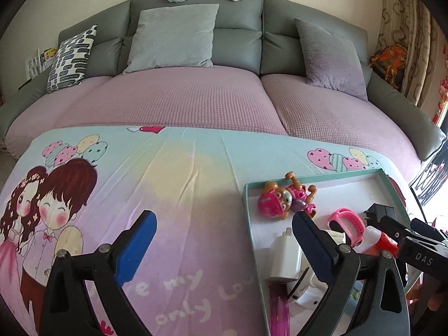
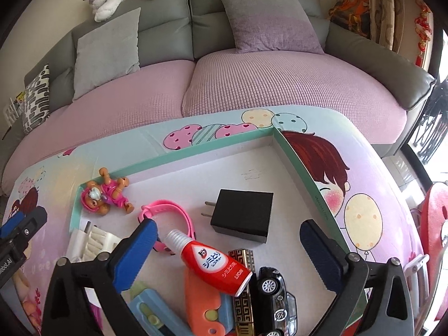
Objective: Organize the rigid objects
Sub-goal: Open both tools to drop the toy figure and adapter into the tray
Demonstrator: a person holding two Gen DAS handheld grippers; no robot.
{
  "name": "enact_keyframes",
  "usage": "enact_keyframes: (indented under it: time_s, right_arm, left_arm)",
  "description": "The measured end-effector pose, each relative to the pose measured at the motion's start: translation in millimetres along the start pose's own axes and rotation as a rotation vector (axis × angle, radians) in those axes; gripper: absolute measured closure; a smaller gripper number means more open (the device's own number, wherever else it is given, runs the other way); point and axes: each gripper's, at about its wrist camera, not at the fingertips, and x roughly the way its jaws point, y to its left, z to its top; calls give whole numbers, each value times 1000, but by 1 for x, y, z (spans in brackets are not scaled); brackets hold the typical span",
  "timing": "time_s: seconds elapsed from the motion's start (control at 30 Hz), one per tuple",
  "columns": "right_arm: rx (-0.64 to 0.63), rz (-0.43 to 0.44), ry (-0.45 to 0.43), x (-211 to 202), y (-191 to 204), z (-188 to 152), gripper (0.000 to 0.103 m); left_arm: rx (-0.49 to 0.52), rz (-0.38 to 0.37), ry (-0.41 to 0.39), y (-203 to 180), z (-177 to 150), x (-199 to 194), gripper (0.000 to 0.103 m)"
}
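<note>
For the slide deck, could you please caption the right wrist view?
Open right gripper hovers over a teal-rimmed box holding a red tube, black charger and toy car.

Each handheld gripper has a black plastic frame with two angled arms, each arm with a triangular cut-out near its base. Round silver pivot pins sit at the arm joints.

The left gripper (image 1: 224, 224) carries a bright blue ribbed pad on one finger (image 1: 137, 249) and a darker navy ribbed pad on the other. The right gripper (image 2: 226, 235) is built the same way: a bright blue pad on one finger (image 2: 137, 252), a navy pad on the other.

On the right gripper's black housing, seen from the left wrist camera, are white letters "DAS" and small screws. On the left gripper's housing, seen from the right wrist camera, white lettering ends in "obot.AI".
</note>
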Motion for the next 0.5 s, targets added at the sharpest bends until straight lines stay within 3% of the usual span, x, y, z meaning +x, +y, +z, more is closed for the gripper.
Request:
enact_keyframes:
  time_s: [0.3, 0.5]
  right_arm:
    - [67, 32, 21, -31, 30, -29, 0]
    - [16, 56, 52, -44, 59, -55, 0]
  left_arm:
    - [-49, 38, 66, 29, -30, -14, 5]
    - [-18, 68, 81, 33, -39, -27, 5]
